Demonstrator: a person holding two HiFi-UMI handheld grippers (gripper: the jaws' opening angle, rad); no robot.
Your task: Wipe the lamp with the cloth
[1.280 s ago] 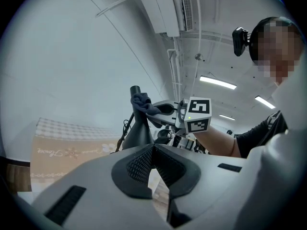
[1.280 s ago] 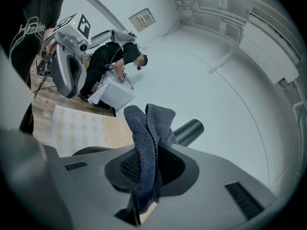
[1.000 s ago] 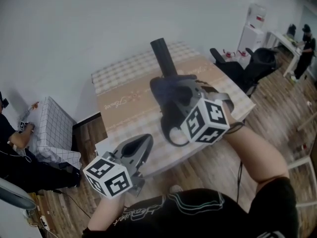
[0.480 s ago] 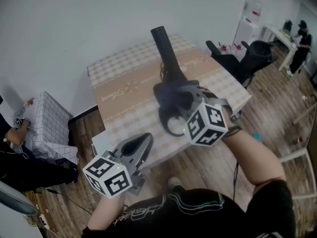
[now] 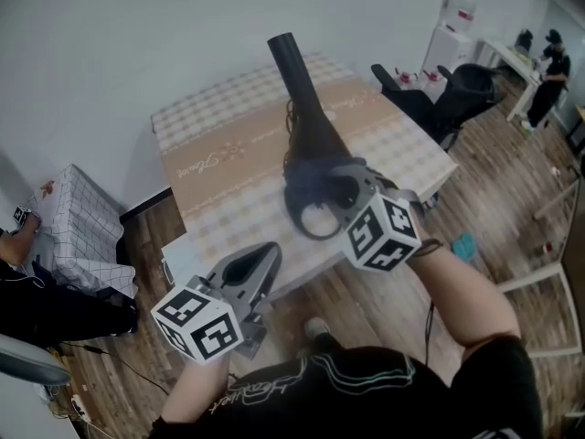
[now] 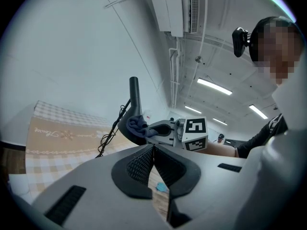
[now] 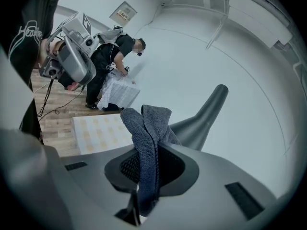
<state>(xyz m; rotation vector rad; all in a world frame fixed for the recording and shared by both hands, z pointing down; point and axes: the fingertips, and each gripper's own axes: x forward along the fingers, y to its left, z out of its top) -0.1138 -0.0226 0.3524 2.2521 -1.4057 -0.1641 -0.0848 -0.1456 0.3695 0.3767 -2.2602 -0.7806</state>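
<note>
A black lamp [image 5: 302, 108] with a tall tapering neck stands on the checked table [image 5: 219, 167]. My right gripper [image 5: 315, 186] is shut on a dark blue cloth [image 5: 303, 167], which is pressed against the lamp's lower body. In the right gripper view the cloth [image 7: 148, 138] hangs folded between the jaws of the right gripper [image 7: 146, 164], with the lamp's neck [image 7: 206, 111] just behind. My left gripper [image 5: 260, 263] hovers at the table's near edge, away from the lamp. The left gripper [image 6: 153, 152] is shut on nothing and faces the lamp [image 6: 134, 97] and the cloth [image 6: 138, 124].
The lamp's black cable [image 6: 111, 131] trails onto the table. A black office chair [image 5: 457, 94] stands right of the table, and a checked-covered box [image 5: 82, 222] sits to the left beside a person [image 5: 23, 282]. A teal object [image 5: 463, 245] lies on the wood floor.
My right gripper has slid the cloth down the lamp, so more of the neck shows above it. The left gripper has stayed where it was.
</note>
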